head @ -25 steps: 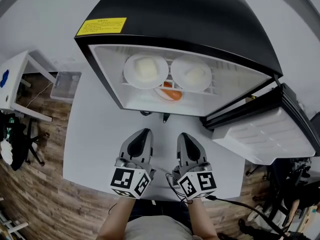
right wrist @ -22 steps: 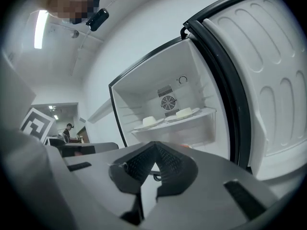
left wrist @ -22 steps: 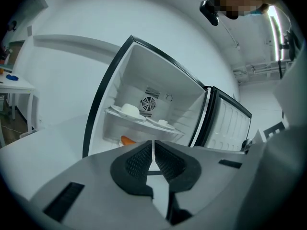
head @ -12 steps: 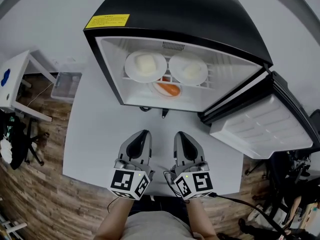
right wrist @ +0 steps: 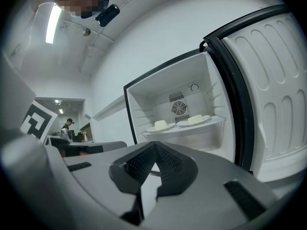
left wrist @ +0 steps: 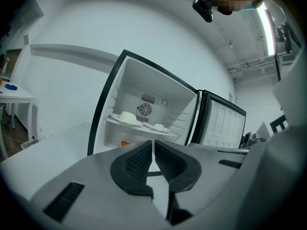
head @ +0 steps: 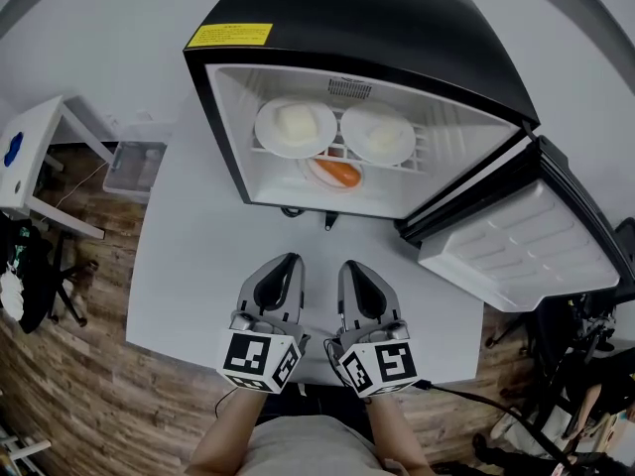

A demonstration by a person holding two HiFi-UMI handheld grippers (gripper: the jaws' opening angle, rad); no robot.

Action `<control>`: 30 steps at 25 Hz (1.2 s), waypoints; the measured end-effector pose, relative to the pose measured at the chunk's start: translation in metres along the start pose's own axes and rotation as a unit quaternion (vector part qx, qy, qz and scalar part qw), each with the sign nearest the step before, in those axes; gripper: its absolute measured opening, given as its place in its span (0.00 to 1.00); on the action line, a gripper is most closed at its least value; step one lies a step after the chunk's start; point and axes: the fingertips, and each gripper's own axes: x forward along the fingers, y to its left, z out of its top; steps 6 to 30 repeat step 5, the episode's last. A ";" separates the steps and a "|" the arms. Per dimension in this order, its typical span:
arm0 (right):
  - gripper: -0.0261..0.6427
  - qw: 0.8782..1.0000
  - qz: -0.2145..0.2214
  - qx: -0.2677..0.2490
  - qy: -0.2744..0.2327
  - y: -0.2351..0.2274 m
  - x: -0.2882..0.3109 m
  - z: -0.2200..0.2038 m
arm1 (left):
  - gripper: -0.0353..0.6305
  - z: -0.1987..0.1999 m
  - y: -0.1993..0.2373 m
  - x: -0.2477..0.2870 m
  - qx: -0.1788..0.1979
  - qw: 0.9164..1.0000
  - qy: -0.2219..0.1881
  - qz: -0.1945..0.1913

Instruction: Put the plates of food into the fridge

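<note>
- The left gripper (left wrist: 153,143) is all but closed, with only a thin slit between its pads, and holds nothing. The right gripper (right wrist: 154,145) is fully closed, tips touching, and is also empty.
- Over the last second both have drifted slightly, and the right one now sits closer to the left, over the near part of the white table (head: 203,256), well apart from the fridge (head: 446,38).
- Two plates (head: 295,127) of pale food sit side by side on the shelf, with a third plate (head: 335,174) holding orange food below them. None has shifted, so loading looks finished. The door (head: 516,256) is still open.
- The forearms run parallel, and the grippers are roughly level, pointing into the fridge.
</note>
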 end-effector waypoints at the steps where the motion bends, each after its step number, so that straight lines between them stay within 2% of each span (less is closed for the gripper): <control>1: 0.06 1.000 0.001 0.001 0.000 0.001 -0.001 0.000 | 0.09 0.000 0.000 -0.001 0.001 1.000 0.000 0.000; 30: 0.06 1.000 -0.001 0.009 0.000 0.003 -0.004 -0.002 | 0.09 -0.001 -0.001 -0.005 0.009 1.000 0.001 0.001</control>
